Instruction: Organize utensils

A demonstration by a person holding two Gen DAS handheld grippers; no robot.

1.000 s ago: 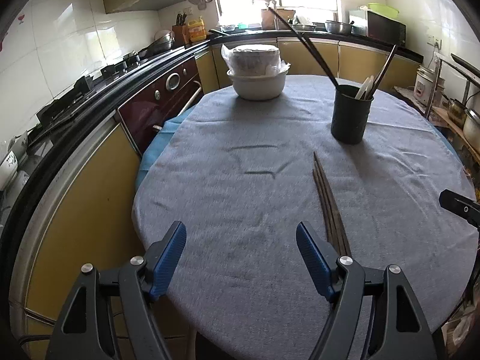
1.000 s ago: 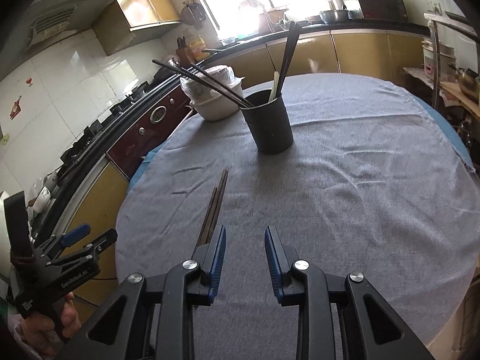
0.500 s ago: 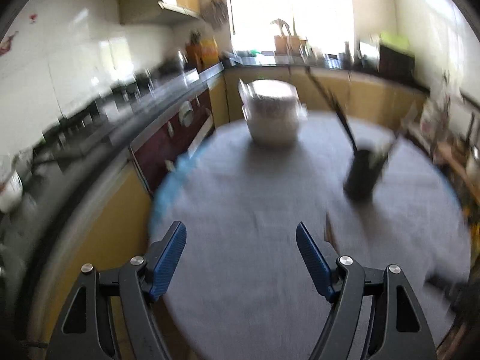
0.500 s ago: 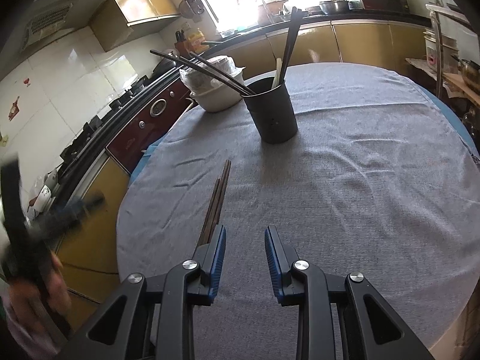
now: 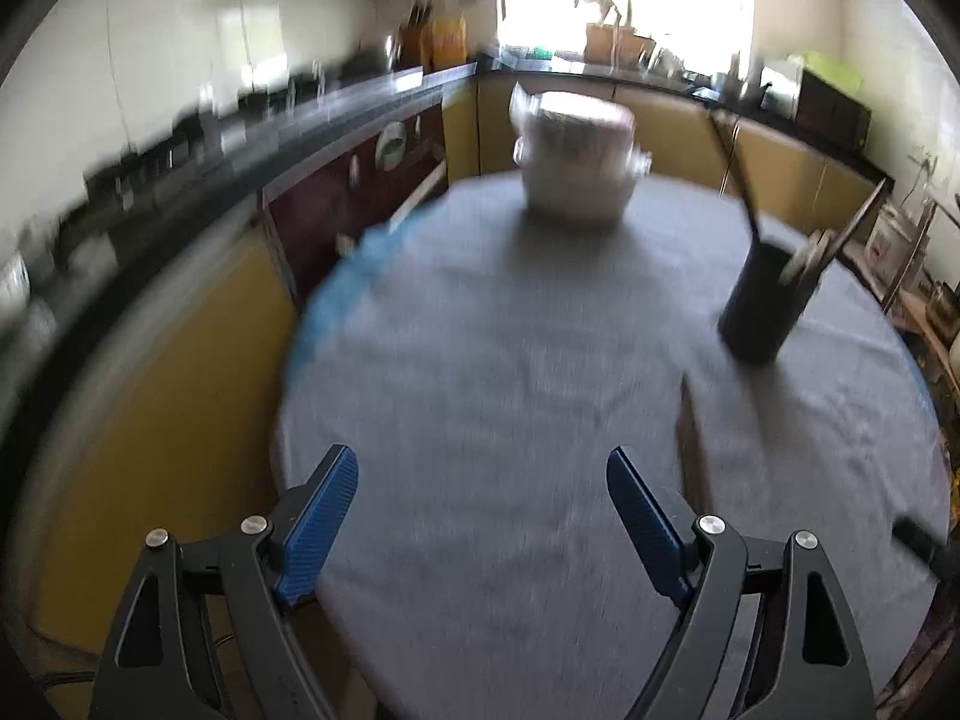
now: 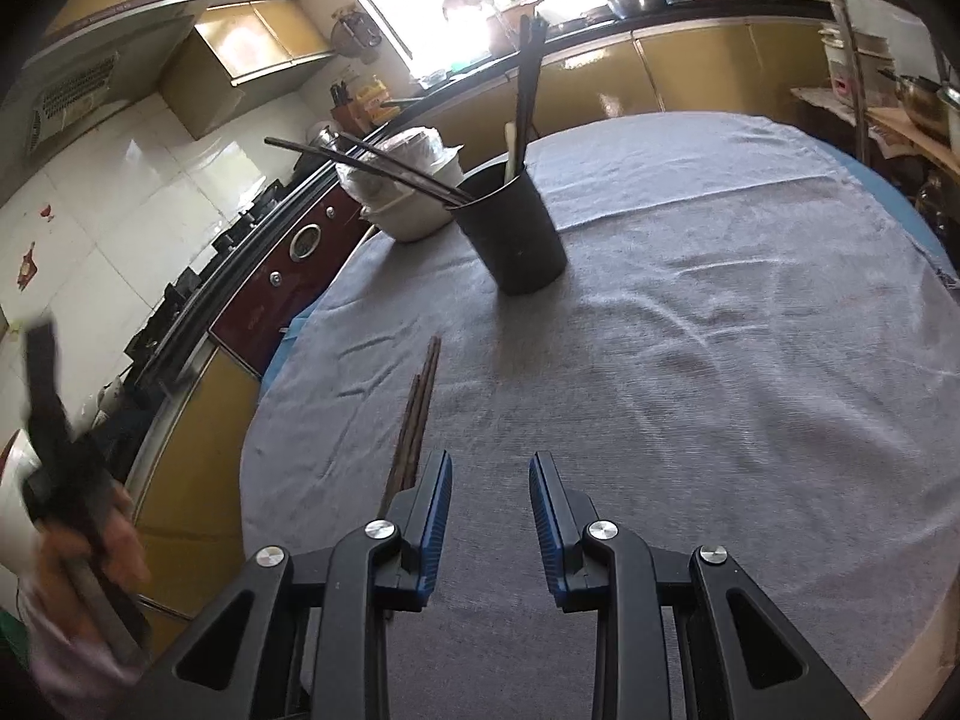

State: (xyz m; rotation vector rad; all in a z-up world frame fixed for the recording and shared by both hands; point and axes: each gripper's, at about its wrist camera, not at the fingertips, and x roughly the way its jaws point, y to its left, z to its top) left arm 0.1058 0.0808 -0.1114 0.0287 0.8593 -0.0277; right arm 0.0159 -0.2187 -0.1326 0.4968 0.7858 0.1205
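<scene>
Your left tongs (image 5: 483, 516) have just been opening further and stand wide with nothing between them; your right tongs (image 6: 489, 516) hang narrowly parted and empty. The chopsticks (image 6: 414, 420) lie on the desk (image 6: 720, 390) just beside the right tongs, so the pickup is not yet made. The holder (image 6: 516, 234) stands beyond them.

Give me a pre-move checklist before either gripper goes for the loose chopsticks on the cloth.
1. Chopsticks lie flat, bundled on the grey cloth: ok.
2. Right gripper empty, jaws apart, chopsticks just outside its left jaw: not ok for closing yet.
3. Left gripper empty; its jaws have just been opening wider: ok.
4. Black holder upright, room inside: ok.
5. Left wrist view sharp enough to aim: not ok, blurred.
</scene>
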